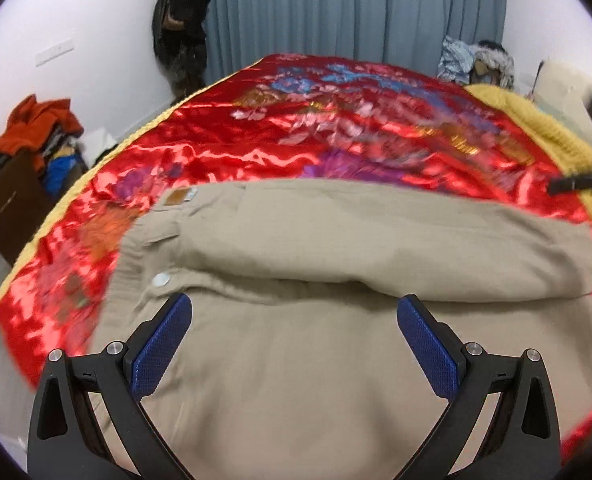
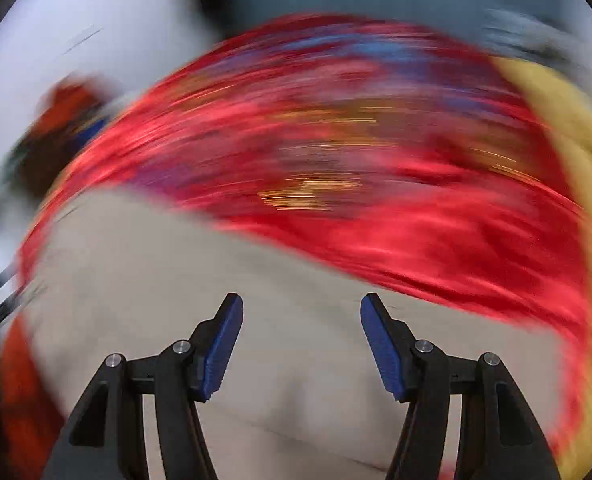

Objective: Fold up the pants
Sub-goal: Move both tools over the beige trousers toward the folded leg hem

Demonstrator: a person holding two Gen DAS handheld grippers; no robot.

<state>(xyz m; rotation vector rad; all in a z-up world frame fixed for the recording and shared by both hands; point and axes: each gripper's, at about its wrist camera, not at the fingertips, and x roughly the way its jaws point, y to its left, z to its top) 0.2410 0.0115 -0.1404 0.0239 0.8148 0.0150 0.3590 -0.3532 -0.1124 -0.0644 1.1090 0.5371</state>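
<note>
Red satin bedspread [image 1: 224, 152] under beige pants [image 1: 335, 232], folded lengthwise, waistband and button at left. Left view sharp: clothes heap [image 1: 36, 128] far left, blue curtain [image 1: 351, 8] behind. Right view smeared, only pants [image 2: 144, 264] and red legible. Left gripper [image 1: 294, 312] spread wide, tilted down over cloth, pinching nothing. Right gripper [image 2: 300, 308] parted, empty.

Both the left gripper [image 1: 294, 312] and right gripper [image 2: 301, 312] have black frames, silver screws and blue textured pads [image 1: 160, 348].
</note>
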